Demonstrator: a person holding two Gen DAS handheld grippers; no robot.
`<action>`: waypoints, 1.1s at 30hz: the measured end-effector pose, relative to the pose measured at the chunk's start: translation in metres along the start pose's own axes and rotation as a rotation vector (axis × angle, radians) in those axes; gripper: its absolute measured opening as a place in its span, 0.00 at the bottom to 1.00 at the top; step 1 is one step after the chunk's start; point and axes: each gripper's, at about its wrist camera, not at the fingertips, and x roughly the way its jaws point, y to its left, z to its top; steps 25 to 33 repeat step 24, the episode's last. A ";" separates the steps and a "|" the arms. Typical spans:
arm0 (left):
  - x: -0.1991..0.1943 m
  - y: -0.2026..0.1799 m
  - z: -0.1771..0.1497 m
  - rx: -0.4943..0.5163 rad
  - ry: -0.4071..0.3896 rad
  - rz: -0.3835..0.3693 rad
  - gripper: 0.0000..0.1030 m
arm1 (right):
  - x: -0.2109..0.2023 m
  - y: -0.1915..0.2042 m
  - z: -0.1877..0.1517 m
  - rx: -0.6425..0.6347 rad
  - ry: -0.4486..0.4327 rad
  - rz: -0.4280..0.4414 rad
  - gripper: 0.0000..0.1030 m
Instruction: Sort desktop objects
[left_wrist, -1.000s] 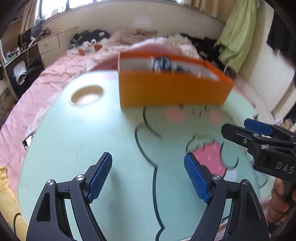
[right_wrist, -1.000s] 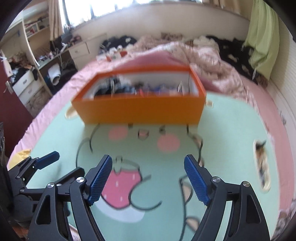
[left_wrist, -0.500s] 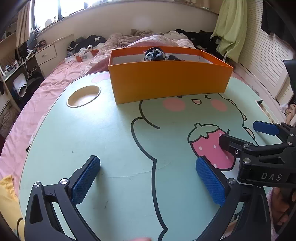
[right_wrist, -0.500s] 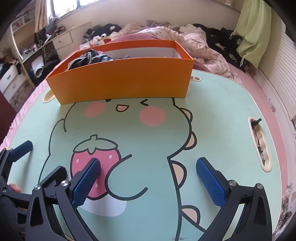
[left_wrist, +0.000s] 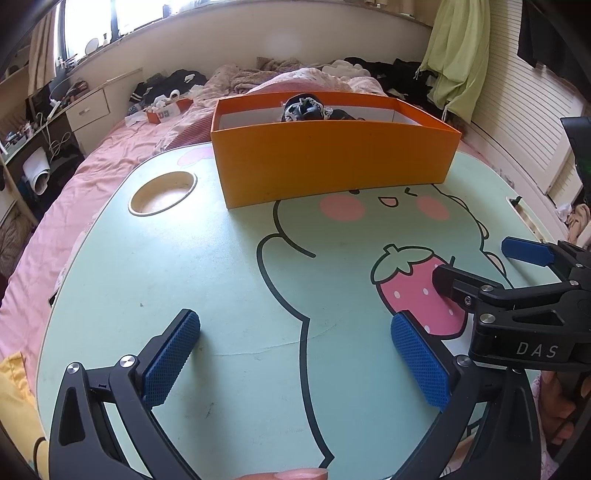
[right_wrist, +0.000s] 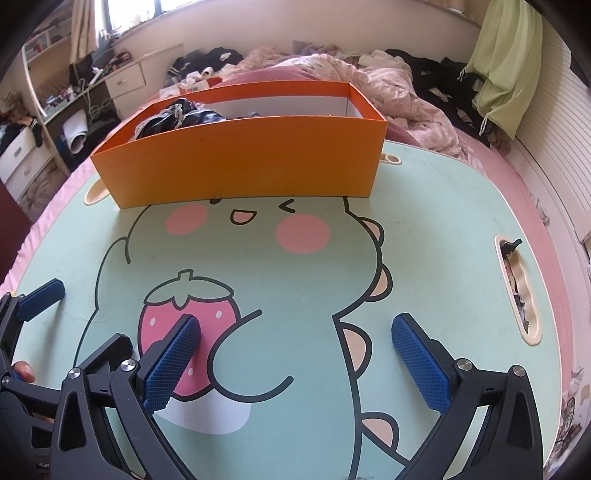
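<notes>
An orange box (left_wrist: 332, 162) stands at the far side of the mint-green cartoon table (left_wrist: 207, 266); it also shows in the right wrist view (right_wrist: 240, 158). Dark items with lace (left_wrist: 304, 107) lie inside it, also seen in the right wrist view (right_wrist: 177, 114). My left gripper (left_wrist: 295, 354) is open and empty, low over the table's near side. My right gripper (right_wrist: 295, 362) is open and empty over the strawberry print. Each gripper shows at the edge of the other's view: the right gripper (left_wrist: 476, 266) and the left gripper (right_wrist: 77, 321).
The table has a round cup recess (left_wrist: 162, 192) at the left and a slot (right_wrist: 517, 291) at the right holding small scraps. It stands on a pink bed (left_wrist: 92, 173) with clothes piled behind. A desk with drawers (right_wrist: 125, 81) stands at the far left.
Both grippers have pulled back from the box and opened wider over the last second. In the last half second they have barely moved.
</notes>
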 end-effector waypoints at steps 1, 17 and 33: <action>0.000 0.000 0.000 0.001 -0.001 -0.001 1.00 | 0.000 0.000 0.000 0.000 0.000 0.000 1.00; 0.000 0.000 0.001 0.001 -0.002 -0.002 1.00 | 0.000 0.000 0.000 0.000 0.000 0.000 1.00; 0.000 -0.001 0.001 -0.001 -0.004 -0.001 1.00 | 0.000 0.000 0.000 -0.001 0.000 0.000 1.00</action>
